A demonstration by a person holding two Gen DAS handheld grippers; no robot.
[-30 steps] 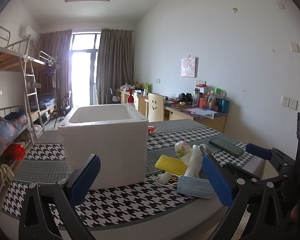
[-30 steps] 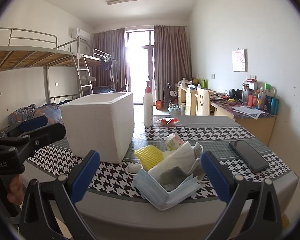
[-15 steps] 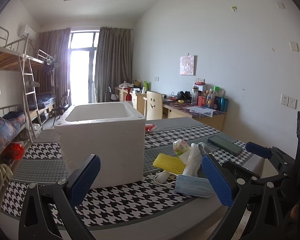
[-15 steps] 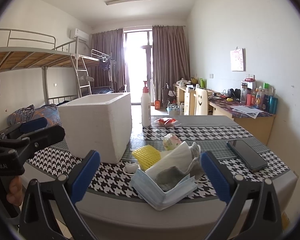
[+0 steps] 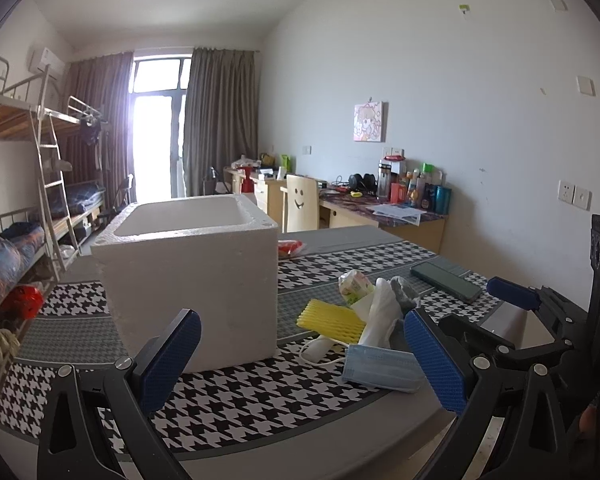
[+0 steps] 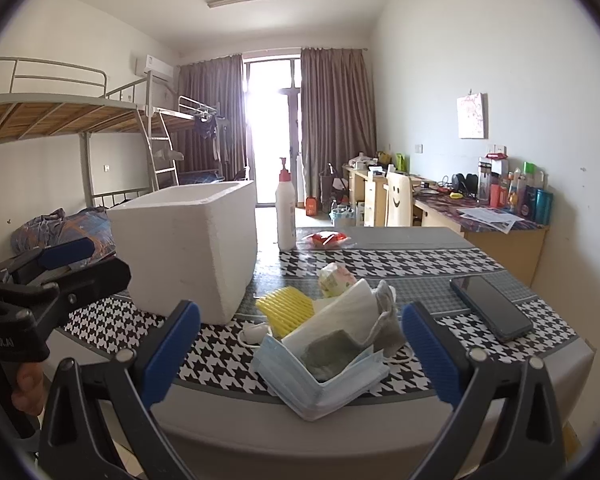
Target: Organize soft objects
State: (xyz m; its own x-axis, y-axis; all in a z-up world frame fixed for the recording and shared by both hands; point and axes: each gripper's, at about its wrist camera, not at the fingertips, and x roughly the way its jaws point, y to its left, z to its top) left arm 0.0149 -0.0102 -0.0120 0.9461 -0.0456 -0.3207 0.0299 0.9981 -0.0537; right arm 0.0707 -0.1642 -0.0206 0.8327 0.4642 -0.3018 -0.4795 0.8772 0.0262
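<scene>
A heap of soft things lies near the table's front edge: a blue face mask (image 6: pixel 320 376) (image 5: pixel 380 368), a white cloth (image 6: pixel 340 312), a grey cloth (image 6: pixel 386 320), a yellow ribbed sponge (image 6: pixel 286 306) (image 5: pixel 332 320) and a small printed packet (image 6: pixel 336 278). To their left stands an open-topped white foam box (image 5: pixel 192 280) (image 6: pixel 188 248). My right gripper (image 6: pixel 300 348) is open just short of the mask, which sits between its blue pads. My left gripper (image 5: pixel 302 360) is open in front of the box's right corner, holding nothing.
A dark phone (image 6: pixel 492 308) lies at the table's right. A white pump bottle (image 6: pixel 285 212) and a red packet (image 6: pixel 326 238) stand behind the box. The houndstooth mat (image 5: pixel 260 392) covers the table. Bunk beds are on the left, desks along the right wall.
Both views have swung slightly to the right, so the box and heap sit a little further left. Both grippers stay open and nothing on the table has moved.
</scene>
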